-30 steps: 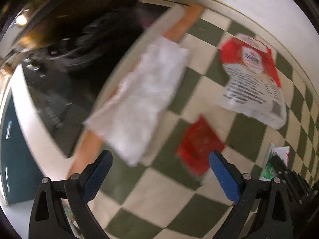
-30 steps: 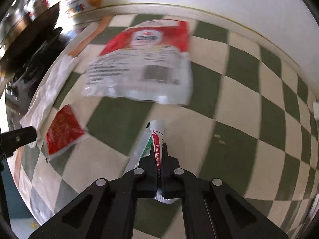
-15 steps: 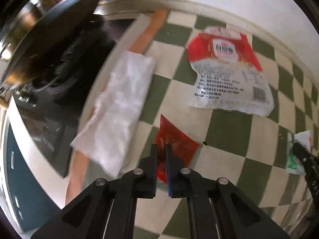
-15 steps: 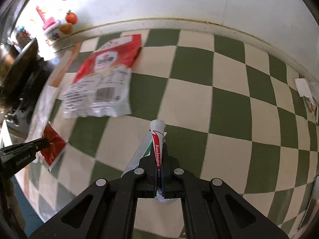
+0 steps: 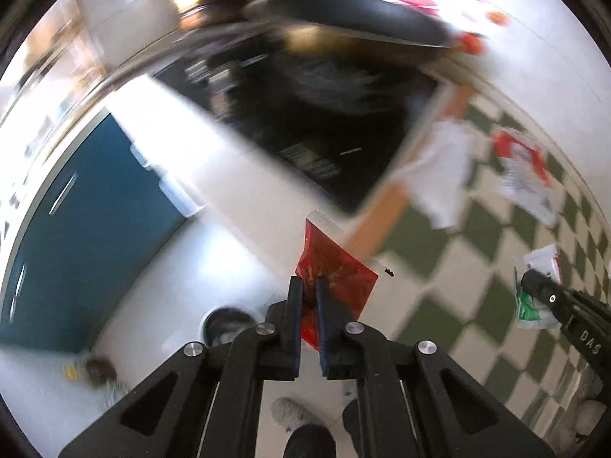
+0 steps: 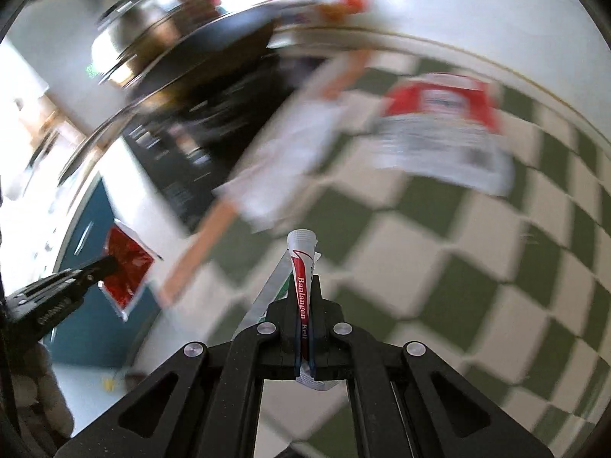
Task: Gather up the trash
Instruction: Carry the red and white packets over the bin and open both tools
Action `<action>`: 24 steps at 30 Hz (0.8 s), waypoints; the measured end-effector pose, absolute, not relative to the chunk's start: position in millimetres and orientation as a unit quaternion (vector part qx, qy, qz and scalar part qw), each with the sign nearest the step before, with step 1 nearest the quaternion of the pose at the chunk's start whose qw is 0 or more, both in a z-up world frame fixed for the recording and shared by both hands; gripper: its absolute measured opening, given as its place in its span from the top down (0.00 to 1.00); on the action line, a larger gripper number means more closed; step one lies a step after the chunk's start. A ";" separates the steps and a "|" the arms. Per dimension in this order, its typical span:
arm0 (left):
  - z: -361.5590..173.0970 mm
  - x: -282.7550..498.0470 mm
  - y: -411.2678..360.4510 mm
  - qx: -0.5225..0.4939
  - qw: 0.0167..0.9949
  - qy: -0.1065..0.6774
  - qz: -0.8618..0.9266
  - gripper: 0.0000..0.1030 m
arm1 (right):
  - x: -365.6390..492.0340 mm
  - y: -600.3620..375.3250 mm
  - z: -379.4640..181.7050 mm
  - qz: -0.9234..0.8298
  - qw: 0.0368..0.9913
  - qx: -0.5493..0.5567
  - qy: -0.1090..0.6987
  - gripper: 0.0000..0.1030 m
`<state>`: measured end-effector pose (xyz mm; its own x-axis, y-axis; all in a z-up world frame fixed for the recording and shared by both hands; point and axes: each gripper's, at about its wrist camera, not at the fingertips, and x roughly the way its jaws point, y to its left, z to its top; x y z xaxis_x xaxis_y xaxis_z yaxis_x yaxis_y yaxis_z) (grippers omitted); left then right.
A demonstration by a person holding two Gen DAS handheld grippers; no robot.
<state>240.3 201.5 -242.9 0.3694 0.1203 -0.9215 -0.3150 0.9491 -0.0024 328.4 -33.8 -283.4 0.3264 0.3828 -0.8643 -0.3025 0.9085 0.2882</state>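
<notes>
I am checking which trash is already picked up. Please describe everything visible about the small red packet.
The red packet is a small, flat, glossy plastic sachet with a pale sealed strip along its top edge. The left gripper has its jaws shut on its lower part, holding it in the air beyond the checkered table edge. Nothing else touches it.

Green-and-cream checkered tablecloth [image 6: 477, 236]. Translucent red sachet [image 5: 332, 271] with a white serrated edge. White packet [image 6: 301, 267] bearing a red stripe with white lettering and some green. Large red-and-white bag [image 6: 443, 129] with dark print. White tissue [image 5: 443, 171]. Black pan [image 5: 355, 19]. Teal cabinet door [image 5: 84, 236].
</notes>
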 end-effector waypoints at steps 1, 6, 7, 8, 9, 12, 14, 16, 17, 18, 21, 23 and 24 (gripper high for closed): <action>-247.2 222.4 221.4 -0.099 0.817 0.549 0.148 0.96 | 319.3 -5.9 -287.6 0.234 0.807 0.027 0.542 0.98; -298.2 146.2 314.7 -0.164 0.777 0.566 0.223 0.96 | 271.8 106.8 -324.6 0.314 0.769 -0.012 0.556 0.98; -311.4 136.5 328.2 -0.175 0.769 0.569 0.232 0.96 | 260.4 133.0 -341.4 0.328 0.760 -0.022 0.561 0.98; -330.9 123.0 346.8 -0.191 0.759 0.573 0.244 0.96 | 251.8 152.2 -357.7 0.336 0.751 -0.029 0.568 0.98; -352.8 110.4 364.0 -0.207 0.749 0.576 0.254 0.96 | 244.6 168.4 -376.6 0.343 0.740 -0.033 0.578 0.98; -428.3 82.6 408.8 -0.254 0.716 0.590 0.274 0.96 | 224.6 218.3 -457.4 0.347 0.711 -0.050 0.609 0.99; -488.5 72.0 433.3 -0.288 0.694 0.598 0.278 0.96 | 215.4 242.0 -513.9 0.341 0.699 -0.062 0.625 0.99; -544.8 70.4 450.2 -0.311 0.680 0.604 0.276 0.96 | 208.3 264.9 -586.5 0.332 0.686 -0.072 0.643 0.99; -578.1 70.2 458.3 -0.322 0.672 0.608 0.275 0.96 | 206.7 272.9 -615.7 0.327 0.683 -0.078 0.649 0.99; -610.6 71.2 464.5 -0.328 0.666 0.613 0.271 0.96 | 205.2 281.3 -646.1 0.323 0.681 -0.085 0.652 0.99; -691.4 73.5 474.8 -0.343 0.652 0.627 0.254 0.96 | 204.4 303.5 -724.9 0.317 0.672 -0.091 0.663 0.98; -734.6 75.8 479.7 -0.348 0.644 0.636 0.245 0.96 | 204.1 317.1 -776.3 0.316 0.671 -0.103 0.663 0.99; -754.9 76.7 481.7 -0.350 0.640 0.642 0.237 0.96 | 204.2 321.5 -796.1 0.315 0.668 -0.106 0.665 0.99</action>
<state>76.7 481.7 -754.9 0.0637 -0.1464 -0.9872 -0.7526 0.6426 -0.1439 204.2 321.5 -796.1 -0.0841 0.2813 -0.9559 -0.5622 0.7787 0.2786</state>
